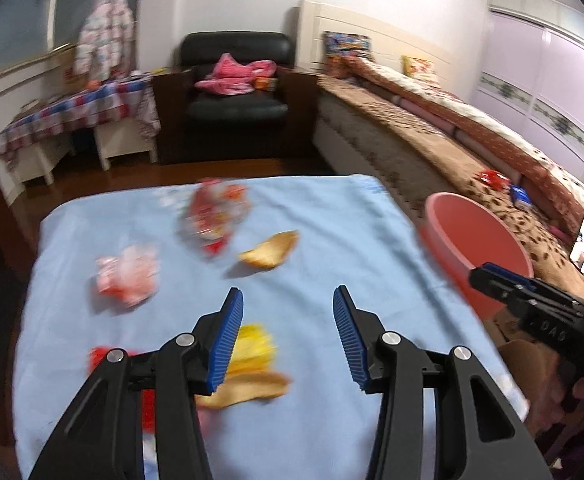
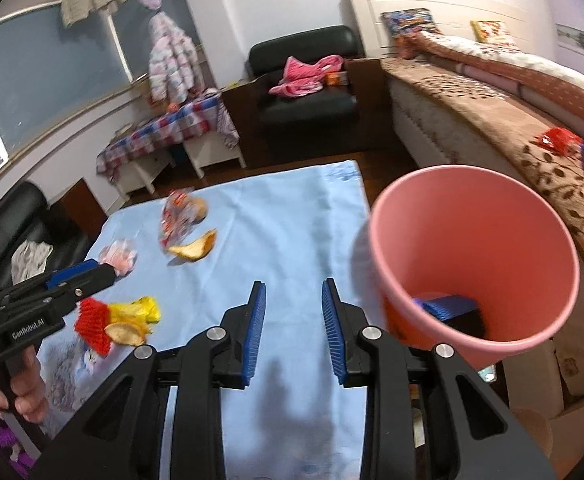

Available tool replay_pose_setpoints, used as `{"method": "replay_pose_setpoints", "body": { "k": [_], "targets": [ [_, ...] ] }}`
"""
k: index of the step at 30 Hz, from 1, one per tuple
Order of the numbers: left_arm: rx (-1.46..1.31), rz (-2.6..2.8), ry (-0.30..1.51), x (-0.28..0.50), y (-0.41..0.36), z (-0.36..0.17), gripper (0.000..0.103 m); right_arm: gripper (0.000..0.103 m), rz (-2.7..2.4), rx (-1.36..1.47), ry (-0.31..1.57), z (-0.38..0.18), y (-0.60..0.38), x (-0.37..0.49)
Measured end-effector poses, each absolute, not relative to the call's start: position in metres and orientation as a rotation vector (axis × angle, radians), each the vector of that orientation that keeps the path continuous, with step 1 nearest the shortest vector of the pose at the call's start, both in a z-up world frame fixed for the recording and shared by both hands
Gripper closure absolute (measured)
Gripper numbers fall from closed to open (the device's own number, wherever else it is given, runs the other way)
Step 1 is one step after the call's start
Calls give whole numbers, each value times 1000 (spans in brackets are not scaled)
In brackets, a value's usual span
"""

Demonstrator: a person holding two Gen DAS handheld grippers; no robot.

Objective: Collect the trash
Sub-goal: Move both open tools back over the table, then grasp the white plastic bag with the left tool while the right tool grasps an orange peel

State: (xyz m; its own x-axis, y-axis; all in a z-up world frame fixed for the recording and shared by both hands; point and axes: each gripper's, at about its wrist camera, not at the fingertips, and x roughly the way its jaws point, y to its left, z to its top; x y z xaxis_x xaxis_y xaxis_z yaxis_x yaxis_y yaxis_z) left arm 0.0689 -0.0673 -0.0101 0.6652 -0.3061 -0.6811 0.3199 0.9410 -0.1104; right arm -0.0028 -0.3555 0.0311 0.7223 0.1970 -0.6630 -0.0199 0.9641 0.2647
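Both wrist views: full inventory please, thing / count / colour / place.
cloth: 1, light blue, covering the table
bin: 1, pink, right of the table; blue-black item inside
peel pieces: 2, tan-orange, one mid-table, one near left
wrappers: 2, red-white, far left of the cloth
yellow wrapper: 1, near left
red scrap: 1, beside the yellow wrapper
armchair: 1, black, far wall, pink clothes on it
bed: 1, brown cover, right
left claw: open, empty
right claw: open, empty
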Motion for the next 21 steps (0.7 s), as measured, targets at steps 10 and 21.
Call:
{"method": "replay_pose_setpoints", "body": {
  "k": [10, 21],
  "targets": [
    [-76, -186, 783, 72, 24, -26, 55, 73, 238, 178, 828, 23, -300, 15],
    [-175, -153, 786, 124, 54, -34, 55, 73, 288, 136, 877, 18, -269, 30]
  ]
}}
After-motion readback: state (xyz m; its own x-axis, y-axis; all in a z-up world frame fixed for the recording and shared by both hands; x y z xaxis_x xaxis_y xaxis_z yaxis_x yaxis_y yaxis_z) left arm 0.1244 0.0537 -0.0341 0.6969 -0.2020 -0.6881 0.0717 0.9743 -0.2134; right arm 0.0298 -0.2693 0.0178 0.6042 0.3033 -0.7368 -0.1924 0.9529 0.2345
